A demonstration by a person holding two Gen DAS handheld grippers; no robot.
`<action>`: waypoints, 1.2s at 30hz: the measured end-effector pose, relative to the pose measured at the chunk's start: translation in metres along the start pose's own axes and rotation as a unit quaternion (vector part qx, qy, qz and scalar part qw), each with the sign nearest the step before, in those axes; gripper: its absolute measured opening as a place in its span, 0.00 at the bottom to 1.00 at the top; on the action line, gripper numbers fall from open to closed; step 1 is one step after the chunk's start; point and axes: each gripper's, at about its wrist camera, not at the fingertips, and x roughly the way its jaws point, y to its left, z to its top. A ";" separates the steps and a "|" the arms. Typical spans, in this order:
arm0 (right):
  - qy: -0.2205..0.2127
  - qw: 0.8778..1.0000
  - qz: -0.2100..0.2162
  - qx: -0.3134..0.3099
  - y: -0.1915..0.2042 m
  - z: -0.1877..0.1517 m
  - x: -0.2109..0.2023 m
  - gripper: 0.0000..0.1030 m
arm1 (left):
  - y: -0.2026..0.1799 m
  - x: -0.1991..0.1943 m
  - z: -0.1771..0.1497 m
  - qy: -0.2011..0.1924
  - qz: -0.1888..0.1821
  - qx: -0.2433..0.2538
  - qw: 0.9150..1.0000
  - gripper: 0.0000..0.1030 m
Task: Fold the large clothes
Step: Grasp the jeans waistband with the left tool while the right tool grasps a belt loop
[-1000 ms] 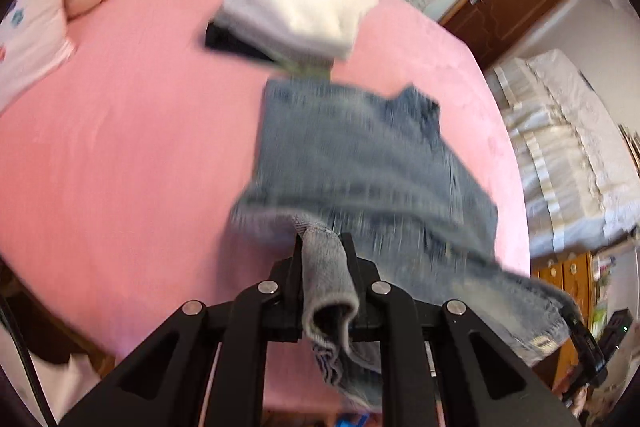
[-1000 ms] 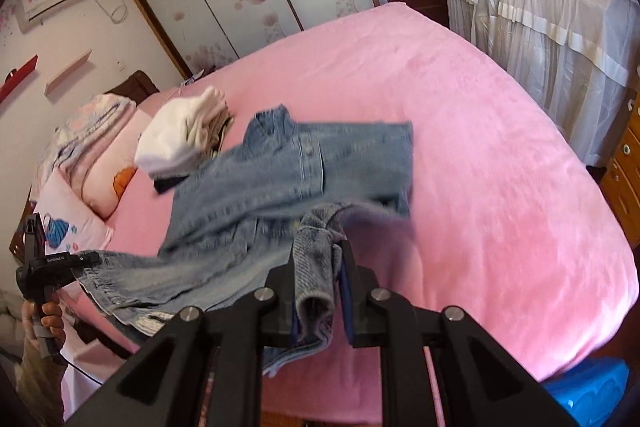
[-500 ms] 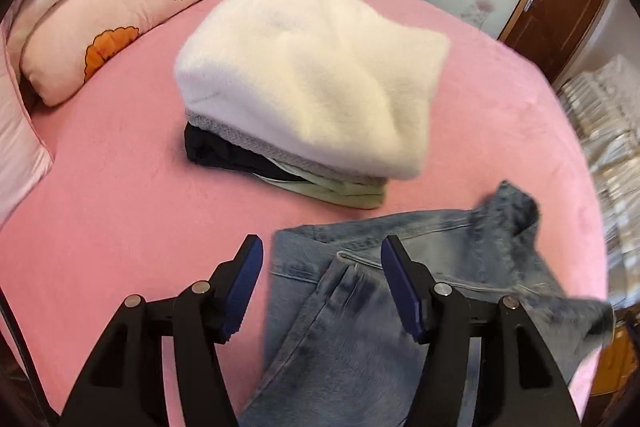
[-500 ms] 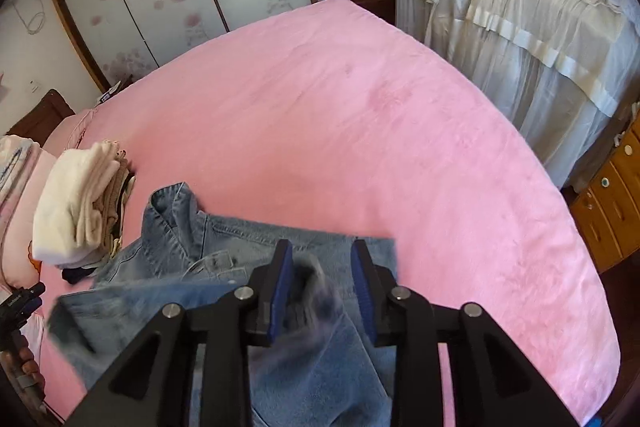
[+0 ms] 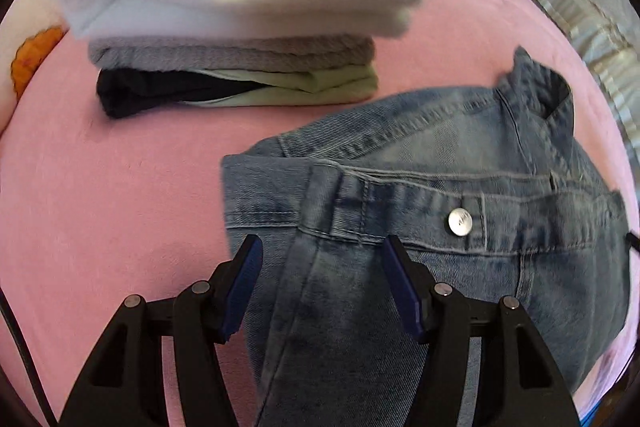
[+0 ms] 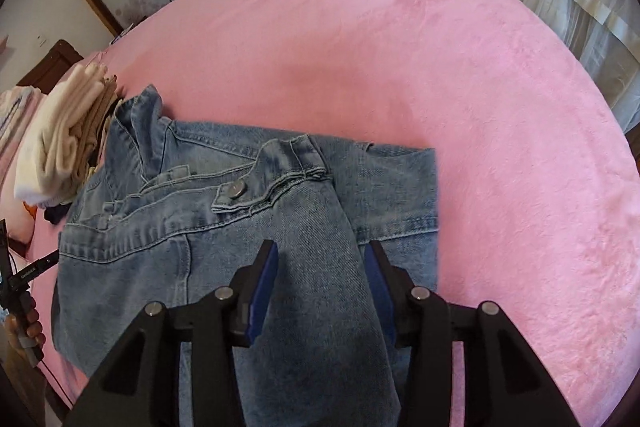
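The denim jacket (image 5: 420, 227) lies folded on the pink bed (image 5: 100, 207), just beside a stack of folded clothes (image 5: 240, 7) that sits on its far left. Both grippers hang over it, pointing steeply down. The left gripper (image 5: 320, 287) has just been opening; its 2 blue pads are spread, with a sleeve lying loose between them, not pinched. The right gripper (image 6: 320, 287) has likewise been opening, its jaws apart over the other sleeve, pads clear of the cloth.
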 end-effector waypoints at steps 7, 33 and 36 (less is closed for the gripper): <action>-0.013 0.999 -0.004 -0.040 0.011 0.018 0.020 0.51 | -0.027 0.010 -0.008 -0.002 -0.006 0.078 0.997 0.79; -0.209 0.973 -0.040 -0.088 0.045 0.002 -0.077 0.22 | -0.048 -0.076 -0.018 -0.182 0.114 0.035 0.976 0.13; -0.247 0.966 -0.033 -0.069 0.046 0.015 -0.096 0.22 | -0.057 -0.092 -0.002 -0.223 0.131 0.018 0.966 0.13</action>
